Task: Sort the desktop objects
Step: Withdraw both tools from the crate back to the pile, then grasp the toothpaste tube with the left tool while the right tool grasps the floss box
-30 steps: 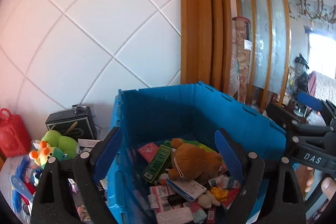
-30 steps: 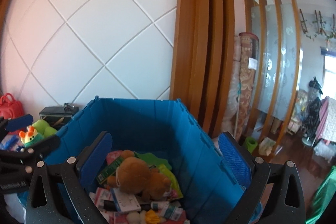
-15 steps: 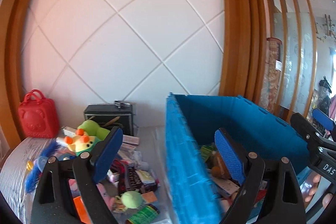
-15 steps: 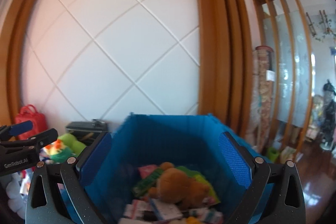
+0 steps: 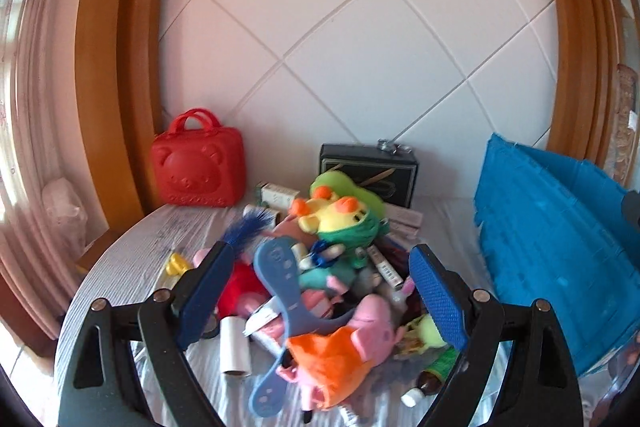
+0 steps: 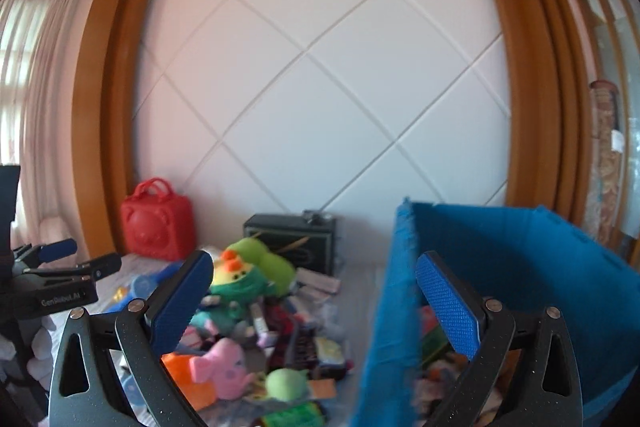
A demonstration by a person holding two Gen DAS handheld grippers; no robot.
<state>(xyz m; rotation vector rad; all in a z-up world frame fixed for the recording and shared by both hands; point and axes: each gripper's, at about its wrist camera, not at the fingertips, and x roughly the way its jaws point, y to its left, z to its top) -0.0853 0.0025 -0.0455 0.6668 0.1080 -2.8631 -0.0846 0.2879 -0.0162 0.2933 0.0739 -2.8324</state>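
Note:
A pile of toys and small items lies on the grey table: a pink pig plush in an orange dress, a blue paddle-shaped brush, a yellow-green plush, a white roll. My left gripper is open and empty, hovering over the pile. My right gripper is open and empty, straddling the left wall of the blue crate. The pig plush and the yellow-green plush also show in the right wrist view.
A red bear-face case and a black box stand against the quilted wall. The blue crate stands at the table's right. A small bottle lies near the front. The left gripper shows at the left of the right wrist view.
Both grippers have swung left, away from above the crate interior. The left one is now over the toy pile; the right one is at the crate's left wall. Both stayed open.

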